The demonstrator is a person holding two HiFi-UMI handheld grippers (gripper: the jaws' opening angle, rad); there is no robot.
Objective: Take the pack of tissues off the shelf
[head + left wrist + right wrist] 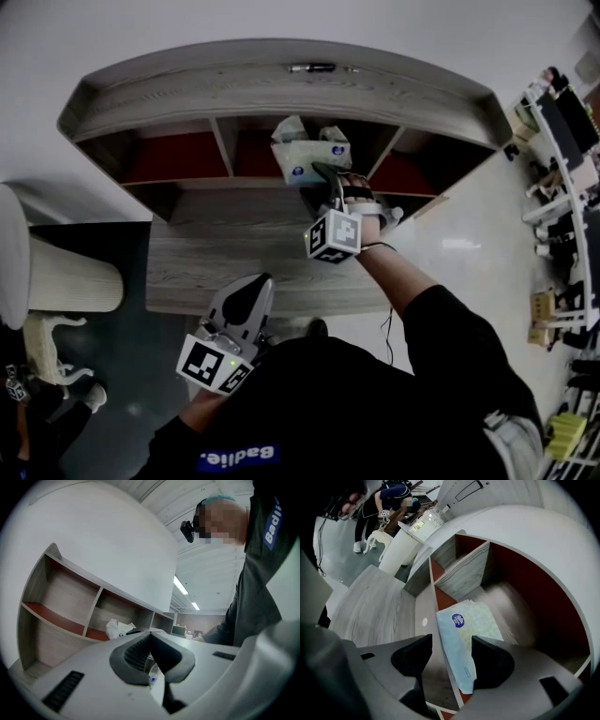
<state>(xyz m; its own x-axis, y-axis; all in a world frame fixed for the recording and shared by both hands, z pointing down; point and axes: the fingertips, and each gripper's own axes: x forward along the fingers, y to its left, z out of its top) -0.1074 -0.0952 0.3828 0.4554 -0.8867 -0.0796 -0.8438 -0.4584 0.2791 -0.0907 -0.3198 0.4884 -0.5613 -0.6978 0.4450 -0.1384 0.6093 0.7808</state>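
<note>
The pack of tissues (465,632) is a soft plastic-wrapped bundle, pale blue with a round dark-blue label, and it lies in the middle compartment of the shelf (281,89), just above the centre of the head view. Its near end reaches the compartment's front edge, low in the middle of the right gripper view. It looks light and squashy. The film wrap is probably slick and will give under pressure, so a squeeze across the narrow sides near that front end, with the pads well past the corner, should hold better than a pinch on the loose crimped edge. Nothing in it is fragile, so a firm close should do no harm.

The right gripper (452,660) is released, with its jaws spread wide. They straddle the near end of the pack, which sits between them. The jaw on the right of the frame is at the pack's edge and the one on the left stands clear of it, so no grip has been made.

Below the shelf in the head view runs the wooden desk (234,267). The left gripper (246,302) hangs over its near edge at lower left, clenched with nothing between its pads, well apart from the pack.
</note>
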